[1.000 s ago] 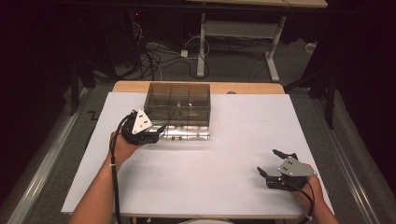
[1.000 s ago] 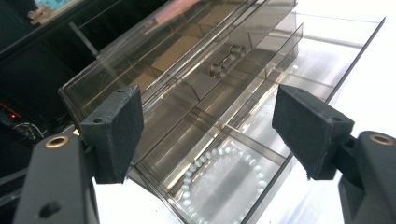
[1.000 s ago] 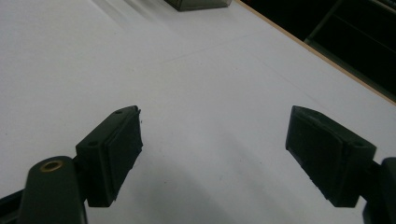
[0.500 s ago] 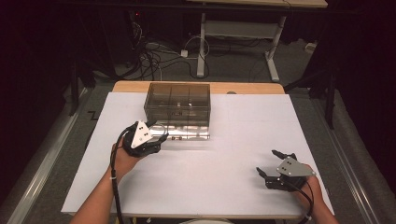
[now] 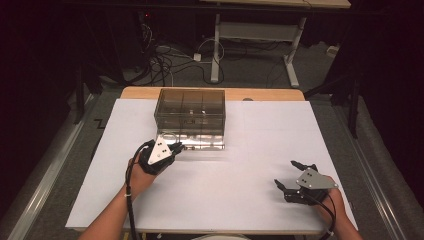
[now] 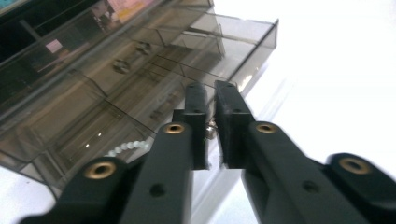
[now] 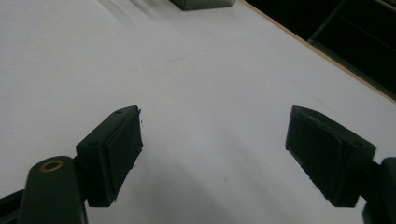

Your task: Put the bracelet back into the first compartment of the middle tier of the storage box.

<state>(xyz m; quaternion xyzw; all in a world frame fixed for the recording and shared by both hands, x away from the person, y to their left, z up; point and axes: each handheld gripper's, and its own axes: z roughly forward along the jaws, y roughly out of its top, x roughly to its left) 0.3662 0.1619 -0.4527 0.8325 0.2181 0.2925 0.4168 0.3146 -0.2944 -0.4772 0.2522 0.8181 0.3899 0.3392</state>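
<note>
1. A smoky transparent organiser box (image 5: pixel 190 116) stands at the far middle of the white table sheet (image 5: pixel 250 150), with one drawer (image 5: pixel 197 142) protruding from its near face.
2. In the high view the left gripper (image 5: pixel 176 148) sits at the drawer's near left end; its grey three-cornered plate covers the jaw tips there.
3. The left gripper view supplies what the high view hides: the left gripper (image 6: pixel 211 126) has its jaws drawn almost together, with a narrow gap between them and a small metallic piece (image 6: pixel 211 131) in that gap. Whether the piece is the drawer's handle cannot be determined.
4. The same view shows the box's internal partitions; a string of small white beads (image 6: pixel 127 148) lies in one compartment and small unclear items (image 6: pixel 122 66) lie in others. In the high view the contents are too small to identify.
5. The right gripper (image 5: pixel 294 176) rests near the table's near right corner, well apart from the box.
6. In the right gripper view the right gripper (image 7: pixel 212 154) has its jaws spread wide above bare white sheet, gripping nothing; a corner of the box (image 7: pixel 201 4) shows at the top edge.
</note>
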